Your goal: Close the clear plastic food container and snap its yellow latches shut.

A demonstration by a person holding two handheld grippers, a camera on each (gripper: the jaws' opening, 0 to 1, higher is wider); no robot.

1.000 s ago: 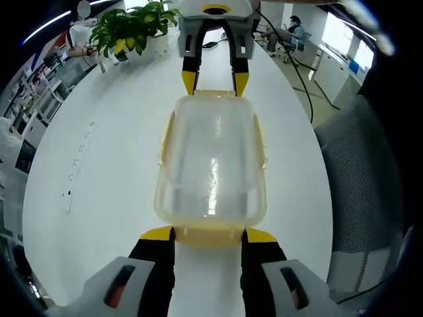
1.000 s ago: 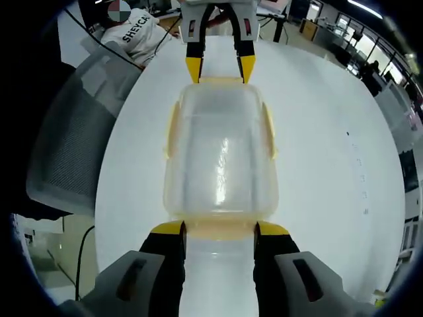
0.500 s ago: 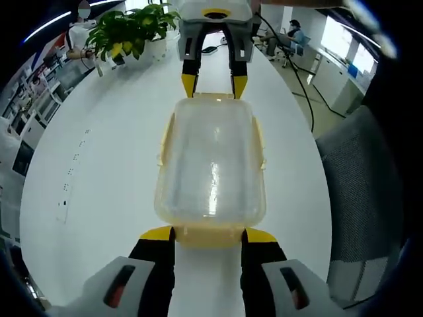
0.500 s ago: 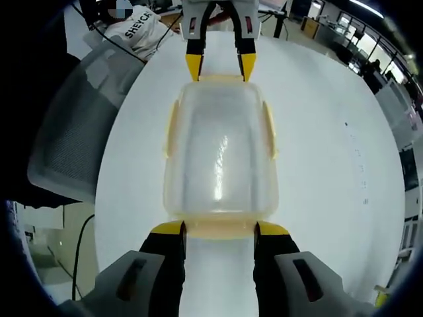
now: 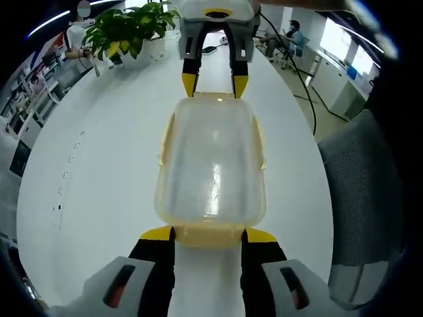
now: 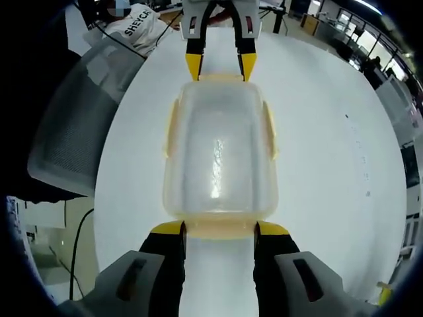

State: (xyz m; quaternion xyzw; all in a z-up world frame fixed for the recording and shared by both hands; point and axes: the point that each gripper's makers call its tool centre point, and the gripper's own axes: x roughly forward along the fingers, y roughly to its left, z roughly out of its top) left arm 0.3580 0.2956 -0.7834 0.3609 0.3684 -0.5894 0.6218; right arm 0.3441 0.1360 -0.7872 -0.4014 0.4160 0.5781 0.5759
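Desk: long white oval desk [image 5: 99, 165], office behind.
Container: clear rectangular plastic food container [image 5: 211, 165] with yellow rim, lid on, centred between both grippers; contents indiscernible.
Left gripper [image 5: 208, 236]: fingers apart, flanking the near yellow end latch [image 5: 210, 235].
Right gripper [image 6: 218, 231]: fingers apart at the opposite end.

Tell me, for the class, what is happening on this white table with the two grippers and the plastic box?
A person works two handheld grippers at opposite short ends of a clear plastic food container on the white table. The left gripper and the right gripper each have open jaws flanking a yellow end latch. The lid sits on.
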